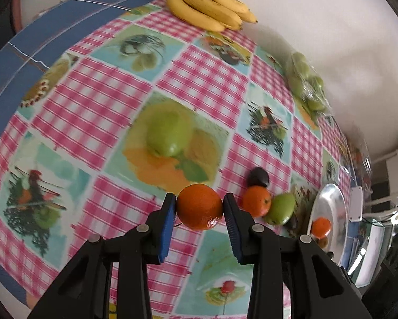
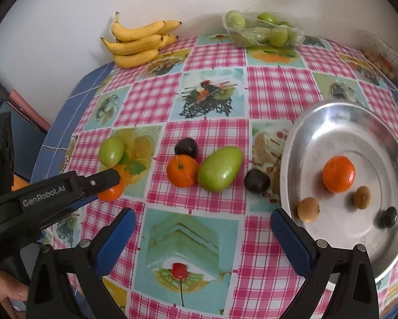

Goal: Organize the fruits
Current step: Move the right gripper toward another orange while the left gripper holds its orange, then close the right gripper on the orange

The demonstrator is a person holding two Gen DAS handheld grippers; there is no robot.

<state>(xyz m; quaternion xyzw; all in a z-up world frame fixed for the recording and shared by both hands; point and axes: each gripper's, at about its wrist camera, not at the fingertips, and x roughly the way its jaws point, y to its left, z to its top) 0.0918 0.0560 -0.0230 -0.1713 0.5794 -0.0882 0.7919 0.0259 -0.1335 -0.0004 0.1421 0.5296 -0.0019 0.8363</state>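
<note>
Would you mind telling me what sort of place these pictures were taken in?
Most likely a home kitchen or dining corner: a table against a plain wall, covered with a fruit-print checked oilcloth, with a bunch of bananas and a metal plate of fruit on it.

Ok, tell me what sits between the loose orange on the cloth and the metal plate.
In the right wrist view: a large green fruit touching the orange, then a dark plum beside the metal plate.

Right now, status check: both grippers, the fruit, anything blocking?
Left gripper shut on tangerine. Right gripper open, empty. Metal plate holds some fruit already; more loose on the tablecloth. Path to plate looks clear.
</note>
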